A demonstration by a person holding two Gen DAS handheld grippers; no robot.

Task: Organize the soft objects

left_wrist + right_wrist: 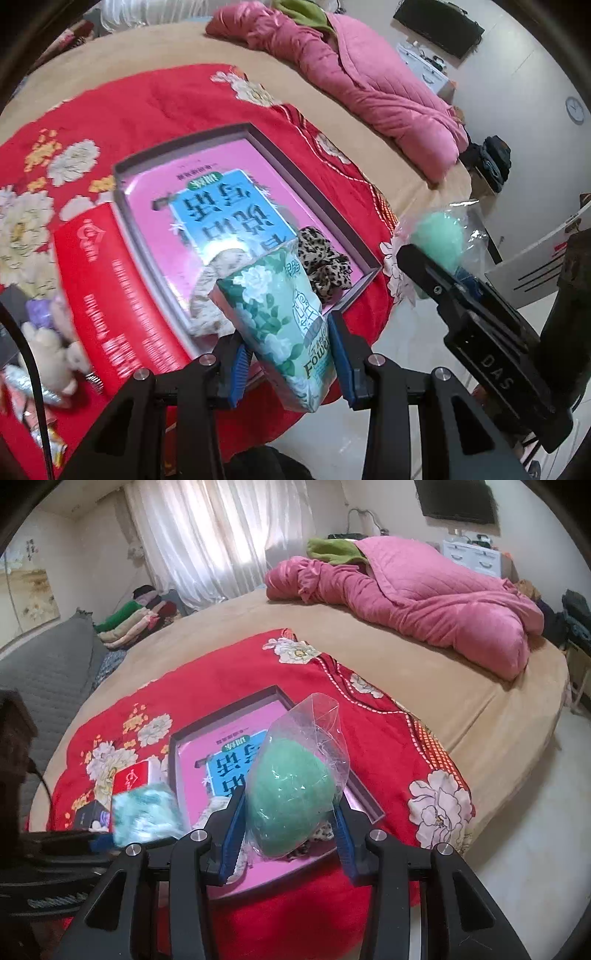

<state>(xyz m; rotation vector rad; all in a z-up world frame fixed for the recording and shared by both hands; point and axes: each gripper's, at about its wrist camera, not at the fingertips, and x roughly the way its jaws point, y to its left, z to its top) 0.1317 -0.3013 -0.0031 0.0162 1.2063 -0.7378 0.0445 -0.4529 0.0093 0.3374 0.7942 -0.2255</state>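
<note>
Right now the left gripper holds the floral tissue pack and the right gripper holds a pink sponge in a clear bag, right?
Not quite: the sponge in the clear bag is green, not pink, as the right wrist view shows. The left gripper does hold the floral tissue pack, and the right gripper holds the bag.

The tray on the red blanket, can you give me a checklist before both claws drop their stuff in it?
1. Left claw holds the flowery tissue pack firmly: ok.
2. Right claw grips the bagged green sponge: ok.
3. Tray within view of both cameras: ok.
4. Free room in the tray: not ok for certain; the blue pack, the leopard scrunchie and a pale cloth already lie inside.
5. Claws apart from each other: ok.
6. Either claw directly above the tray: cannot tell.
</note>
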